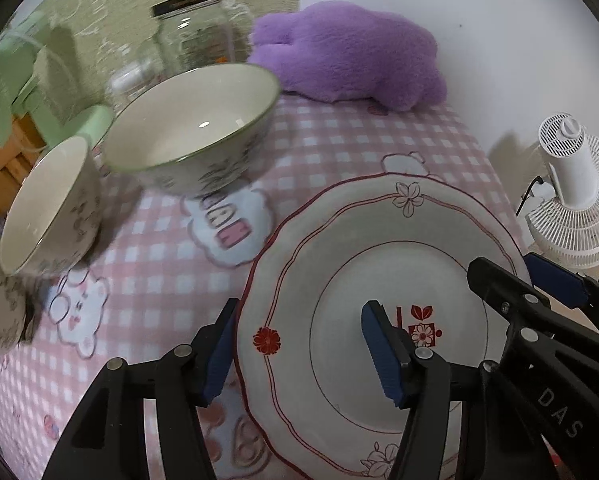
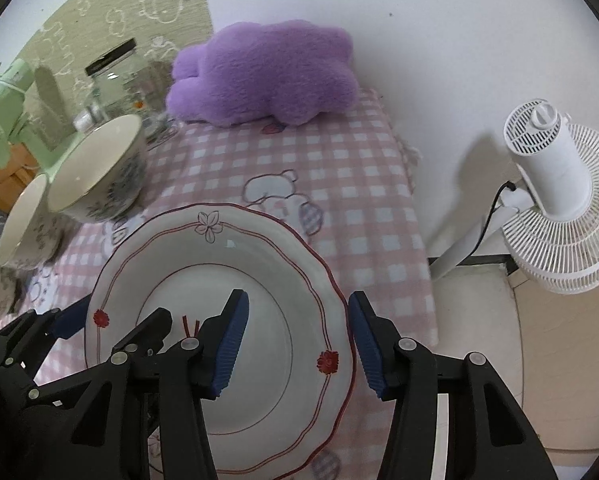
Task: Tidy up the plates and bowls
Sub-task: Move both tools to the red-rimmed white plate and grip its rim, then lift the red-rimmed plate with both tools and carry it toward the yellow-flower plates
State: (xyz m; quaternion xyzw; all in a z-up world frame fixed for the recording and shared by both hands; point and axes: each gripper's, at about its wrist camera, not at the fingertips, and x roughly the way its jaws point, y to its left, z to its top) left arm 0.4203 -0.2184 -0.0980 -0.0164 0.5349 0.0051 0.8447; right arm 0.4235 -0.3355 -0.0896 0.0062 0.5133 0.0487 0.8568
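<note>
Centrally, the plate [image 2: 219, 280] lies empty on the checked worktop [image 2: 359, 208]; three empty bowls [image 1: 191, 128] stand beyond its left edge. Left tool [image 1: 299, 356] and right tool [image 2: 297, 344] straddle opposite rims, unclenched, pads not pressing.

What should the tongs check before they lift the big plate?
1. Left tongs straddle the plate rim, one pad outside, one inside: ok.
2. Right tongs straddle the opposite rim the same way: ok.
3. Pads pressing firmly on the rim: cannot tell; gaps seem to show beside the pads.
4. Plate holds nothing that could slide off: ok.
5. Big bowl and smaller bowl stand apart from the plate: ok.
6. Purple plush and white fan away from the plate: ok.
</note>
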